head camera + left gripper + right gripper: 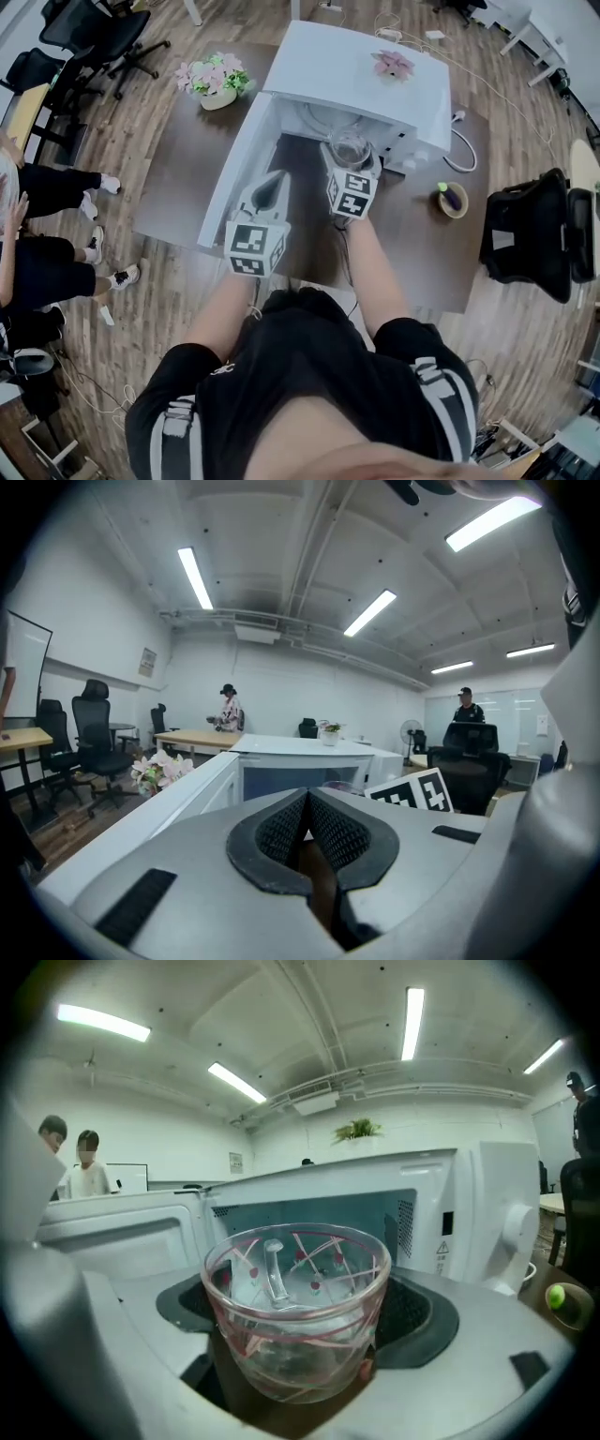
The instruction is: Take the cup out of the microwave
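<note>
Right gripper (298,1340) clamped on cup (296,1279), centre frame. I judge it just clear of the microwave (361,70) mouth. Left gripper (307,832) clenched, empty. Set-down remains.

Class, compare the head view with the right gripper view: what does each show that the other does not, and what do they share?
Only the head view: the flower pot on the table, the wooden floor, the person's forearms. Only the right gripper view: ceiling lights, and the red pattern and handle of the cup. Both: that glass cup between the right gripper's pads, and the white microwave, door open.
</note>
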Demonstrator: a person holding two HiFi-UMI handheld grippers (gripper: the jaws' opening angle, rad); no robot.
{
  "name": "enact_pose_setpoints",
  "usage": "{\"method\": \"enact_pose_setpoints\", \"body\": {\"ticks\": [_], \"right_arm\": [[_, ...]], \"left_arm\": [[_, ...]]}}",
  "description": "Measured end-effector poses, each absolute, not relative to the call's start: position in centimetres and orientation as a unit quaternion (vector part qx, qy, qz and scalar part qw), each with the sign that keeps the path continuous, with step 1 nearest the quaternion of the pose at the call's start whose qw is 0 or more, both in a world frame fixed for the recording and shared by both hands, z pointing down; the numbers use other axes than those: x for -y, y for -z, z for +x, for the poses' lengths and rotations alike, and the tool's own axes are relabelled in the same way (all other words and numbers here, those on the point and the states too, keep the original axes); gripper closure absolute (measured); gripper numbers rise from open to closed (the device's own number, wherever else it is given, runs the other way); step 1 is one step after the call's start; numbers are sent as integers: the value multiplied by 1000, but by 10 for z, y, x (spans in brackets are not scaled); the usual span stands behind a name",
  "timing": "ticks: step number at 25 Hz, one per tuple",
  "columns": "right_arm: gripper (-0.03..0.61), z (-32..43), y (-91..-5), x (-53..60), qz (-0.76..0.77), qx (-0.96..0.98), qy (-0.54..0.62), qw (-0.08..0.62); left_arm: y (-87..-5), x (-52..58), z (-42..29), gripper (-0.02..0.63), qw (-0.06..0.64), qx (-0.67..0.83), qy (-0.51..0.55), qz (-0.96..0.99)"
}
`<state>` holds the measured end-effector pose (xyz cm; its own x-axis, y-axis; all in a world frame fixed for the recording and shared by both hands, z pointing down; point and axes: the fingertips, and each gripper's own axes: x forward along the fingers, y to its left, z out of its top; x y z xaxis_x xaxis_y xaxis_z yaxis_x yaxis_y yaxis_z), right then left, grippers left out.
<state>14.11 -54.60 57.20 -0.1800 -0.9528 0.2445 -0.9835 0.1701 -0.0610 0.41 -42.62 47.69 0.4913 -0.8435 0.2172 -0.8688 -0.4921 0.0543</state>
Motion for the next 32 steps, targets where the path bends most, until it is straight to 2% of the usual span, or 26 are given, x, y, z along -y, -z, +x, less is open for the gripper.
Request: {"method": "enact_pose_setpoints", "body": {"ticks": [16,32], "right_arm": [[103,138,-431,421,659,751,-48,16],[104,143,-432,410,660,749,-56,18]], "left_arm": [[-428,385,20,612,62,442,-27,894],[-422,390,23,612,57,439,-23,897]]}}
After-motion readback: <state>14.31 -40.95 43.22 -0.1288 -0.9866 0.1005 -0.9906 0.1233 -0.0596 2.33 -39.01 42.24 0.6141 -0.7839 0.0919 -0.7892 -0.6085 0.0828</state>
